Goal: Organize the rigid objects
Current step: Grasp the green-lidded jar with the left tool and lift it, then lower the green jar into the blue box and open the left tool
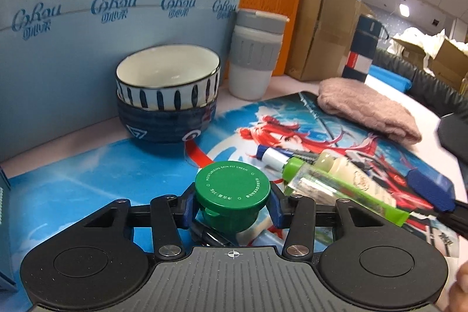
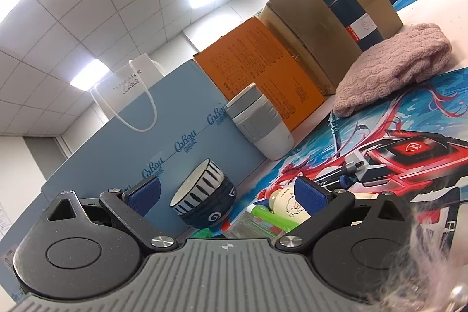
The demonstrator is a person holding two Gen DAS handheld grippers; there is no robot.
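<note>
Grasp step: left gripper [image 1: 232, 202] pinches the green cream jar [image 1: 232, 192] on the bench [image 1: 292, 86] — right gripper [image 2: 225, 195] spread, idle. Next we lift clear and choose a spot — perhaps beside the stacked bowls [image 1: 168, 98].

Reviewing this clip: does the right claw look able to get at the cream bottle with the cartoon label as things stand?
Probably yes. The right claw is open and empty, and the cream bottle lies just ahead on the mat, with the green tube touching it. The left claw is shut on the green jar.
</note>
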